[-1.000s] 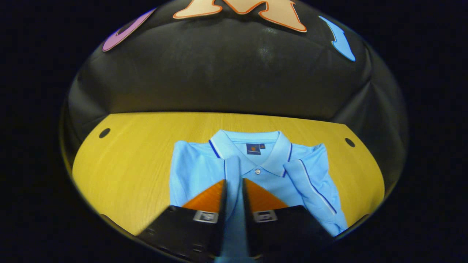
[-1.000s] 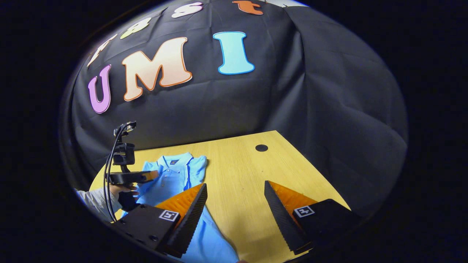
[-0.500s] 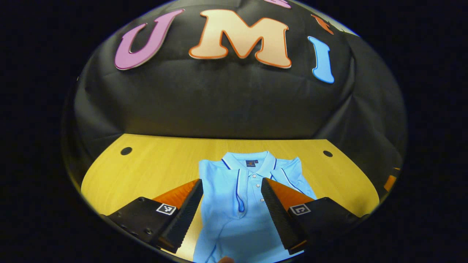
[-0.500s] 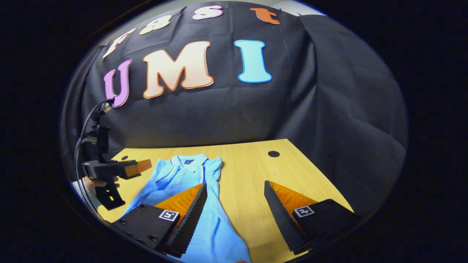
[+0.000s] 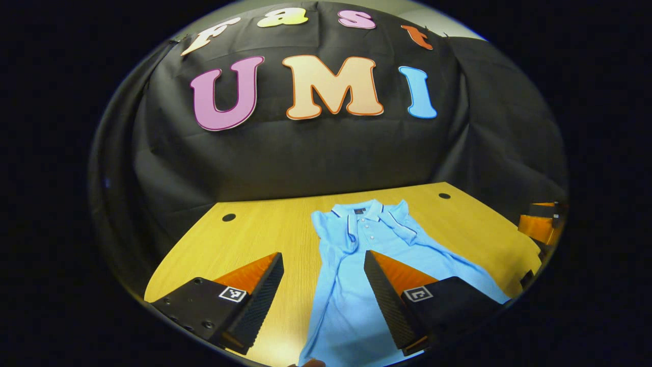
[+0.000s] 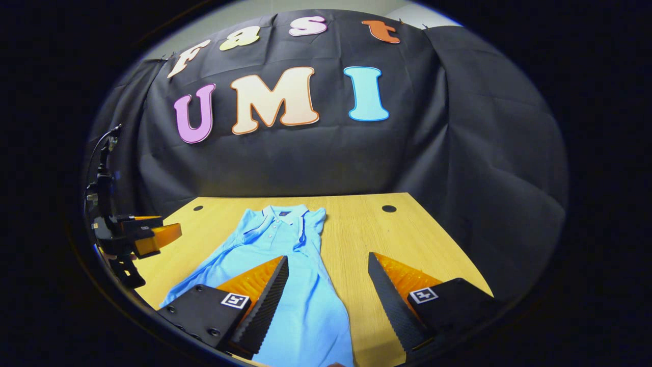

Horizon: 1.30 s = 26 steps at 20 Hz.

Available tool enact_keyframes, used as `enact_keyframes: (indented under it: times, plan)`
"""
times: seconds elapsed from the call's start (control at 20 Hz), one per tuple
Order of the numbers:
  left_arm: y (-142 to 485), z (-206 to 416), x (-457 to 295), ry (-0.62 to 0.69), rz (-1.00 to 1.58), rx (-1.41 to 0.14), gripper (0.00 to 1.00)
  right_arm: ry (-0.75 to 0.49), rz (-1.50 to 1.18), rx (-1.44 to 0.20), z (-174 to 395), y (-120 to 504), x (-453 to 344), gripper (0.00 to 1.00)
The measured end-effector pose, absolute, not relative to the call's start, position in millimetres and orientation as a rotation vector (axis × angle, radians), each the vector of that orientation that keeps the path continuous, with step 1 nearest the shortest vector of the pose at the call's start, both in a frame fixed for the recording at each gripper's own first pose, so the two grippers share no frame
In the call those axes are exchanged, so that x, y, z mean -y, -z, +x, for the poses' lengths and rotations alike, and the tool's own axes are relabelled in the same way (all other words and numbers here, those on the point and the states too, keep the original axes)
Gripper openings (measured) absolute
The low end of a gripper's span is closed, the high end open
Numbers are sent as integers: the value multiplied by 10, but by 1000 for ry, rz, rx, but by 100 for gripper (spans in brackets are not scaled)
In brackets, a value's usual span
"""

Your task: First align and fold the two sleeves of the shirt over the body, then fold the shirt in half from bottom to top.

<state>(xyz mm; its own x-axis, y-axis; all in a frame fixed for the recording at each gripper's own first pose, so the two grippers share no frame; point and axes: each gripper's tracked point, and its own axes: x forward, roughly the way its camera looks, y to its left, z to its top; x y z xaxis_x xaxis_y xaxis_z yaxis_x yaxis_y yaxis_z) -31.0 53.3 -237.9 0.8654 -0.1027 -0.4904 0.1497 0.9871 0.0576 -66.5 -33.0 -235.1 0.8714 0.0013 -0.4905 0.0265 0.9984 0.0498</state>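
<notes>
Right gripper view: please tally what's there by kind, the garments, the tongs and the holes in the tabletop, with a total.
Shirts: 1, the light blue polo shirt lying on the wooden table.
Tongs: 2, the right tongs open at the bottom and the left tongs at the left edge.
Holes in the tabletop: 2, left hole and right hole.
Total: 5.

Shirt hem cut off at bottom edge; collar label too small, perhaps dark.
</notes>
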Motion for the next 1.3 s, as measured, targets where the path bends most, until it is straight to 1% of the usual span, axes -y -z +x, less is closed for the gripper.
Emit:
enact_keyframes:
  times: [0.1,0.15,0.25,0.3,0.35,0.4,0.45,0.6,0.65,0.7,0.85,1.1,1.25,1.3]
  plan:
    - [2449,-568,-590,108,87,-539,96,13,36,-525,-832,2412,345,98]
    - [2478,-701,-616,98,83,-551,95,9,22,-532,-925,2452,344,93]
    - [2524,-947,-634,96,69,-576,96,-4,-13,-553,-1119,2564,333,93]
    - [2575,-1076,-640,96,66,-591,96,-12,-29,-567,-1206,2636,318,98]
    - [2654,-1203,-651,96,63,-615,96,-18,-44,-584,-1293,2727,304,98]
    - [2724,-1332,-664,97,58,-638,96,-21,-57,-598,-1391,2803,295,98]
    - [2814,-1465,-648,105,56,-664,96,-23,-65,-611,-1471,2854,293,93]
    - [3074,-1858,-734,98,88,-741,96,-35,-55,-654,-1681,3033,231,94]
    - [3122,-1935,-748,97,94,-751,96,-40,-58,-673,-1756,3108,217,98]
    - [3149,-1997,-742,102,94,-748,96,-46,-64,-691,-1825,3178,208,99]
    - [3305,-2116,-767,104,116,-761,95,-71,-83,-741,-1999,3364,184,99]
    - [3547,-2318,-911,53,104,-823,96,-75,-75,-797,-2159,3566,176,100]
    - [3624,-2398,-849,81,120,-844,96,-68,-71,-825,-2230,3704,174,100]
    - [3602,-2356,-811,94,128,-827,95,-65,-65,-844,-2258,3766,176,99]
